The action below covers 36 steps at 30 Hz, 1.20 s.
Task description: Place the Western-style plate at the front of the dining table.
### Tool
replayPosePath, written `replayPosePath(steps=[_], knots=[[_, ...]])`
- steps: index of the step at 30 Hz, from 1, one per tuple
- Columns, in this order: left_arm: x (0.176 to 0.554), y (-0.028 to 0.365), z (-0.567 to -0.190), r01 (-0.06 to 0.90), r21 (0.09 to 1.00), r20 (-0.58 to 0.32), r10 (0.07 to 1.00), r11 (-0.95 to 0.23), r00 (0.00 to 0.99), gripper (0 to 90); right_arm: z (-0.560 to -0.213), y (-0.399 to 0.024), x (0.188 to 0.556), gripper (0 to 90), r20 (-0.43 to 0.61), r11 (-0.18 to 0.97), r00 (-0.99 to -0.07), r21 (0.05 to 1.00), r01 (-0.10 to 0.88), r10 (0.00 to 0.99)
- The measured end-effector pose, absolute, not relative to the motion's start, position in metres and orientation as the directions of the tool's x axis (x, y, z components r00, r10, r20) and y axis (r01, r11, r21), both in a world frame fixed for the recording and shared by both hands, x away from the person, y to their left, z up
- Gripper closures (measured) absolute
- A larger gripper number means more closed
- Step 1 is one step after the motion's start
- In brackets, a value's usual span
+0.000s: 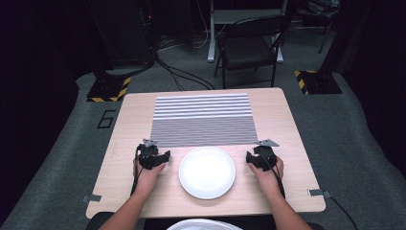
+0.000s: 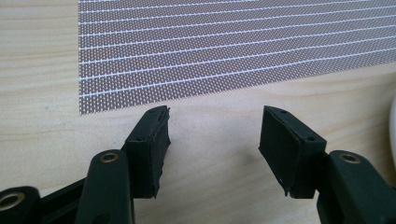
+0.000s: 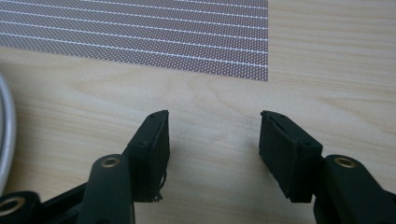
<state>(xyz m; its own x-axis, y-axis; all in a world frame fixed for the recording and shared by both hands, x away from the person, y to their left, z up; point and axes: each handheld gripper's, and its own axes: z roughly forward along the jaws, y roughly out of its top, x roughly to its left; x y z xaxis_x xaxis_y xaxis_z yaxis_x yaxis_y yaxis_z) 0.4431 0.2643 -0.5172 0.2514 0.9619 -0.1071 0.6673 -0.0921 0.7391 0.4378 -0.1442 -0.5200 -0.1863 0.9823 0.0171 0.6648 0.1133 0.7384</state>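
High view of a pale wooden surface (image 1: 129, 124) at which a person sits, forearms entering from the bottom edge. A white round plate (image 1: 207, 172) lies near the front edge, midway between the two hands and touching neither. Behind the plate, a striped woven placemat (image 1: 203, 120) lies flat, its near edge just beyond the plate's rim. The left tool (image 1: 154, 155) rests to the left of the plate, near the placemat's near-left corner; the right tool (image 1: 260, 158) rests to the right of the plate, near the placemat's near-right corner. In the left gripper view, the left tool (image 2: 214, 135) has its two black jaws parted with only bare wood between them, the placemat (image 2: 224, 42) ahead and a sliver of the plate (image 2: 393, 116) at the right edge. In the right gripper view, the right tool (image 3: 214, 135) likewise stands partly open over bare wood, holding nothing, with the placemat (image 3: 140, 32) ahead and the plate's rim (image 3: 5, 135) at the left edge. A dark folding chair (image 1: 249, 45) stands on the grey floor beyond the surface.
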Motion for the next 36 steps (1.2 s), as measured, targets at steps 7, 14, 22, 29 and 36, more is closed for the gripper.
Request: replayPosePath(steps=[7, 14, 22, 29, 36], knots=[[0.425, 0.254, -0.501, 0.678, 0.728, -0.155, 0.938, -0.104, 0.310, 46.2, -0.498, -0.137, 0.418, 47.9, 0.093, 0.051, -0.170, 0.724, 0.688, 0.981], [0.419, 0.247, -0.486, 0.692, 0.714, -0.195, 0.920, -0.105, 0.340, 52.1, -0.478, -0.130, 0.402, 48.5, 0.136, 0.023, -0.185, 0.744, 0.668, 0.973], [0.409, 0.245, -0.484, 0.715, 0.697, -0.305, 0.879, -0.057, 0.367, 57.5, -0.474, -0.121, 0.393, 50.0, 0.175, 0.018, -0.217, 0.738, 0.675, 0.960], [0.412, 0.249, -0.486, 0.768, 0.641, -0.439, 0.820, -0.002, 0.368, 64.0, -0.474, -0.114, 0.387, 49.8, 0.175, 0.033, -0.240, 0.739, 0.673, 0.955], [0.409, 0.245, -0.488, 0.795, 0.606, -0.487, 0.791, 0.001, 0.370, 66.9, -0.482, -0.117, 0.388, 52.7, 0.233, -0.001, -0.232, 0.707, 0.708, 0.944]])
